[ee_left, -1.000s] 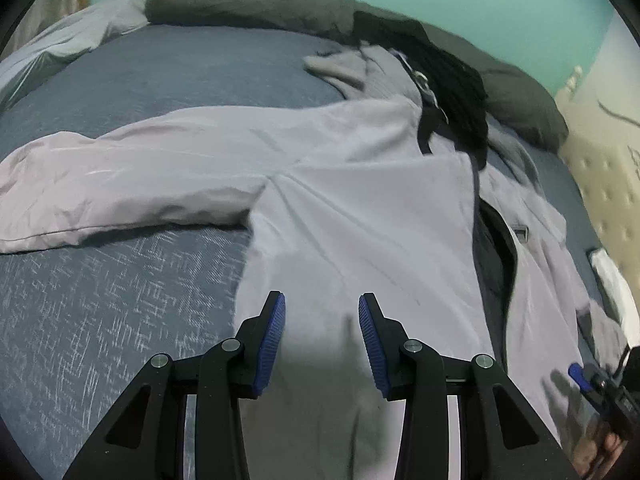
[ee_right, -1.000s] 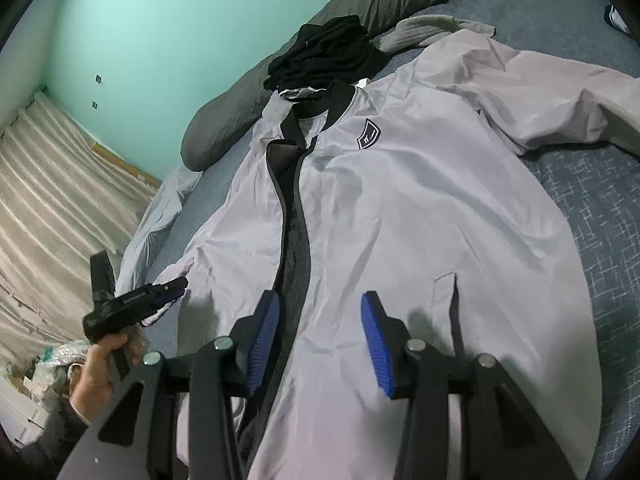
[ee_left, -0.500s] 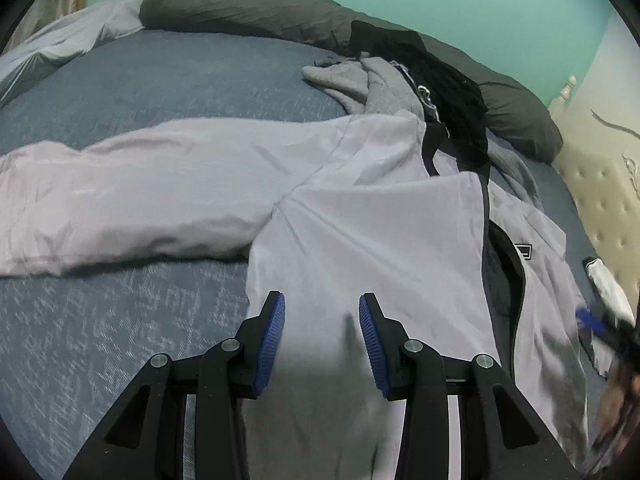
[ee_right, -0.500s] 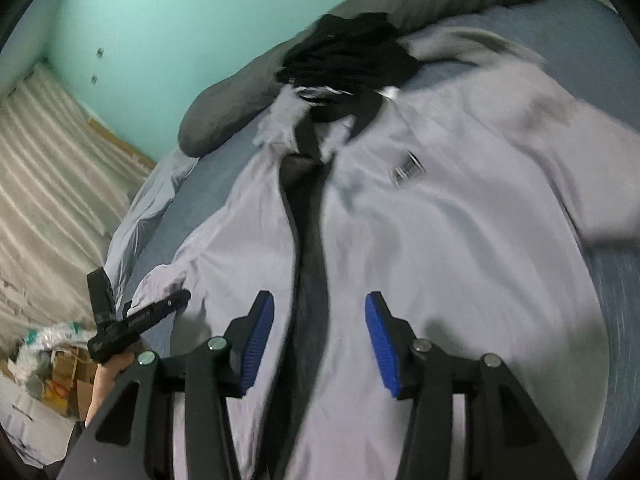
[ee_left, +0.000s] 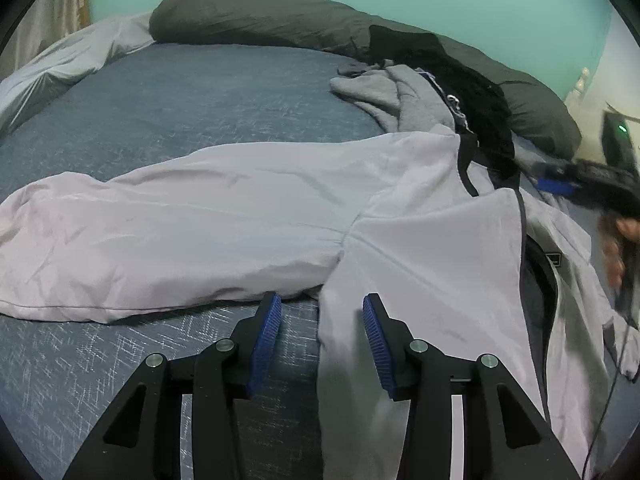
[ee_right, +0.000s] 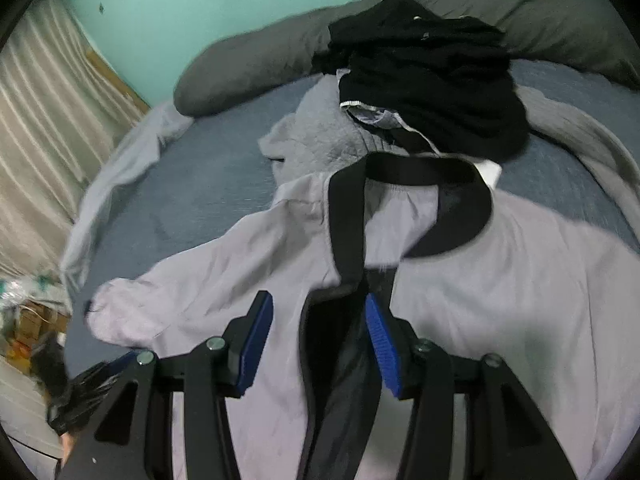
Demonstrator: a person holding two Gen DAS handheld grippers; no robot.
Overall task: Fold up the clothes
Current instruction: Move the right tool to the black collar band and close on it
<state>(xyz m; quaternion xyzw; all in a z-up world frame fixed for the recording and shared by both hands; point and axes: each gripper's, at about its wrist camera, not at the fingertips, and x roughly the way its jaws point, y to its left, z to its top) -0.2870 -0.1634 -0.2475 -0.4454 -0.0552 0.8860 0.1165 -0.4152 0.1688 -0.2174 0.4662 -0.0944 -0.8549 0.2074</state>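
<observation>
A light grey jacket (ee_left: pixel 420 260) with a black collar (ee_right: pixel 460 216) lies front up on the bed, its zip open. One sleeve (ee_left: pixel 180 232) stretches out to the left. My left gripper (ee_left: pixel 322 300) hovers over the jacket's side edge just below the armpit. Its jaws are opening and nothing is pinched between them. My right gripper (ee_right: pixel 318 298) stands open above the dark front opening just below the collar, holding nothing. In the left wrist view the right gripper (ee_left: pixel 560 186) is a blur at the right edge, with a person's hand (ee_left: pixel 616 248) behind it.
A black garment (ee_right: pixel 432 76) and a grey fleece garment (ee_left: pixel 400 96) are piled beyond the collar, against a long dark grey pillow (ee_left: pixel 260 16). The blue bedspread (ee_left: pixel 200 96) extends to the left. Curtains (ee_right: pixel 48 128) and floor clutter (ee_right: pixel 28 312) lie past the bed's edge.
The right gripper has swept up the jacket from the hem area to just below the collar. The left gripper has shifted towards the jacket's side edge by the armpit, with its jaws slightly wider.
</observation>
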